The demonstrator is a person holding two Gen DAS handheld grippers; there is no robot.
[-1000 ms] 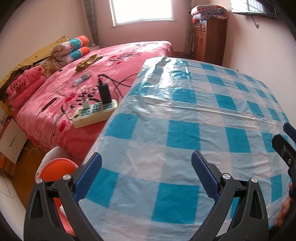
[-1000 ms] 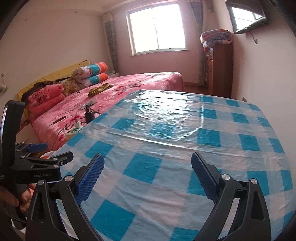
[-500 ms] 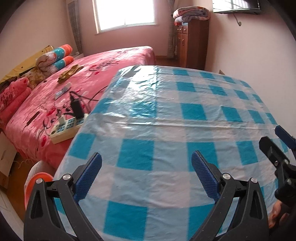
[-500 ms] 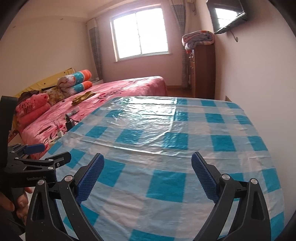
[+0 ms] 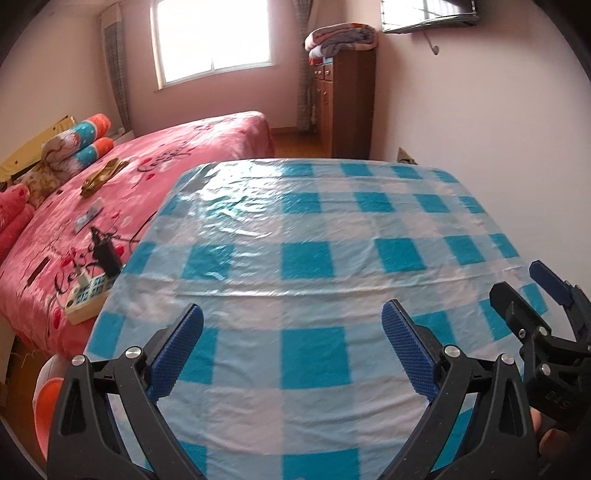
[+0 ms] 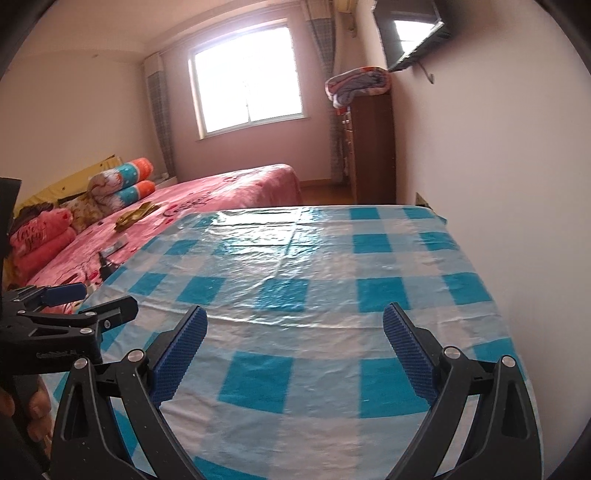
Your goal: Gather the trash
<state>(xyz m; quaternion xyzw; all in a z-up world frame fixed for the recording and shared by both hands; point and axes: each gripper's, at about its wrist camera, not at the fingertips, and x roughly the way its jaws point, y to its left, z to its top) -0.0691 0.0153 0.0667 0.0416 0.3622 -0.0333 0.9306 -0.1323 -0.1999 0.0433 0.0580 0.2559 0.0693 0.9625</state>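
Left black two-finger gripper with blue ribbed pads [image 5: 291, 310]: spread wide, gripping nothing, poised over the near part of the table. Right black gripper with the same blue pads [image 6: 295, 310]: equally wide, equally empty, just beside the left one, each poking into the edge of the other's view. A few bare fingers of the holding hands at the bottom corners of both views.

Directly under both: a table covered with a glossy blue-and-white checked plastic cloth [image 5: 306, 258], wrinkled, shining near its far end, its right edge close to the pale pink wall.

Trash to collect: cannot tell where; not made out in either view.

Left of the table, a bed under a pink patterned blanket [image 5: 207, 147]. On the blanket, near the table's left edge, a cream power strip [image 5: 86, 295] with a black charger [image 5: 107, 254] plugged in and dark cables trailing away. Farther up the bed, a crumpled olive-gold cloth [image 5: 103, 177], then rolled orange-and-teal bolsters [image 5: 88, 140] at the head end. Low at the left, beside the bed, an orange-and-white rounded object [image 5: 46, 398], only partly visible.

Beyond the table's far end, against the right wall, a tall brown wooden cabinet [image 5: 351, 103] with a folded pink-and-grey quilt [image 5: 341, 38] on top. Above it, a dark wall-mounted flat screen [image 6: 413, 29]. In the back wall, a bright window [image 5: 210, 33] flanked by checked curtains.
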